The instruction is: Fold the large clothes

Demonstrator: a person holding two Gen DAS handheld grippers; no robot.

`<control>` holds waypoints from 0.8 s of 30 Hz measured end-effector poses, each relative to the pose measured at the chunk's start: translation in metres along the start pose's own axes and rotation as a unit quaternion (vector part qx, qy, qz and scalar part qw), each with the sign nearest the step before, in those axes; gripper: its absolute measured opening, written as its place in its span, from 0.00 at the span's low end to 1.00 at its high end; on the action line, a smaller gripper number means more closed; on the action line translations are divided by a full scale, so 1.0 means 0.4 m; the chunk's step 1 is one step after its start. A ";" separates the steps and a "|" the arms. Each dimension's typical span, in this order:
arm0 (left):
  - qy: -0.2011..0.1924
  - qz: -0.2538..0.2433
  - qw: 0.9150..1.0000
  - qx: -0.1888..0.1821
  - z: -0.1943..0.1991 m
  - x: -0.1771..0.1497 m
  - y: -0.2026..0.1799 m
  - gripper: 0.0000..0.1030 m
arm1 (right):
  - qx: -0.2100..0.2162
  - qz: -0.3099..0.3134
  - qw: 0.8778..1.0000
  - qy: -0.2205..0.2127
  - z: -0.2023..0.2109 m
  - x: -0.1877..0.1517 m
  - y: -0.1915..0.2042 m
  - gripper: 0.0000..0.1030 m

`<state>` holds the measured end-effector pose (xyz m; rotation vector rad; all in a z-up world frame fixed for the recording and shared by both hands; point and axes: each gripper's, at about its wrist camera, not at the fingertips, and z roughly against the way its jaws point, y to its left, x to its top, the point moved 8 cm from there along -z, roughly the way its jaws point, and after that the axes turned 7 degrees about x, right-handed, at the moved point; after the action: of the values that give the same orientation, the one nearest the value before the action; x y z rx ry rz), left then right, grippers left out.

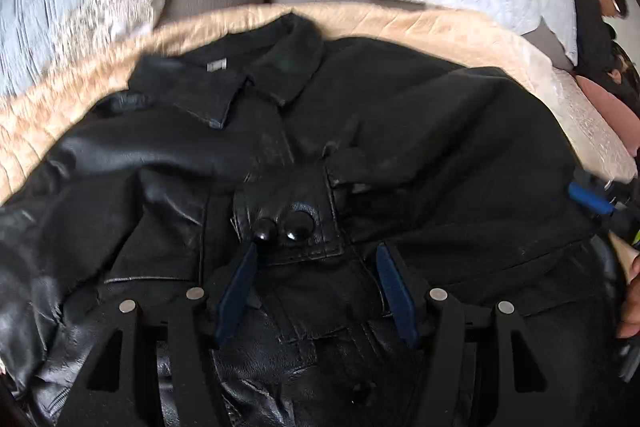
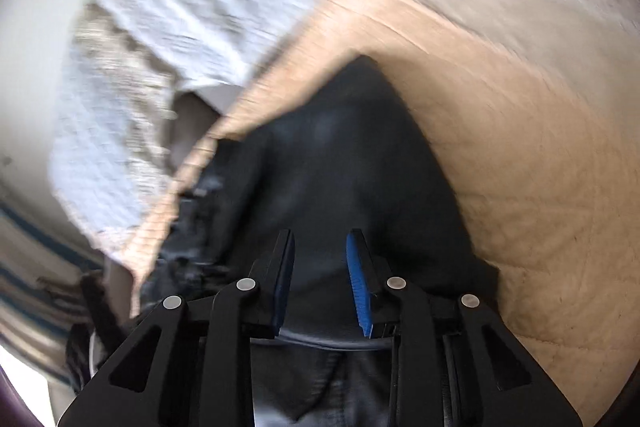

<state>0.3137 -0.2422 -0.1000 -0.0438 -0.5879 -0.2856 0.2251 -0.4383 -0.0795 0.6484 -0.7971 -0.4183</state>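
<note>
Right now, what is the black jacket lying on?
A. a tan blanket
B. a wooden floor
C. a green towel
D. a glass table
A: the black jacket is spread out on a tan blanket, which shows all around its collar and shoulders in the left wrist view.

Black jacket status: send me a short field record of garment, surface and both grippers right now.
garment: black leather jacket, lying front up, collar away from the camera
cuff: sleeve cuff with two buttons lies across the front
surface: beige quilted blanket
left gripper: open, fingers spread over the lower front just below the cuff
right gripper: jaws apart over dark jacket fabric; the view is blurred, so a grip cannot be confirmed
</note>
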 end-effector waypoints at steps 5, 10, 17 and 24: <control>-0.024 0.033 0.999 -0.025 0.082 0.022 0.028 0.61 | -0.051 -0.015 0.998 0.015 -0.015 0.006 -0.060 0.26; -0.037 0.053 0.998 0.002 0.068 0.084 0.075 0.61 | -0.034 -0.001 0.999 -0.026 0.037 0.026 -0.039 0.23; -0.046 0.089 0.994 0.035 0.103 0.052 0.205 0.60 | -0.040 -0.012 0.999 -0.022 0.051 0.022 -0.058 0.23; -0.049 0.143 0.980 0.127 0.195 -0.101 0.497 0.60 | -0.047 0.017 0.999 0.001 0.032 -0.008 -0.051 0.23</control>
<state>0.2949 -0.0317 -0.0494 0.1049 -0.7036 0.0732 0.2113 -0.4560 -0.0881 0.5466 -0.7806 -0.4212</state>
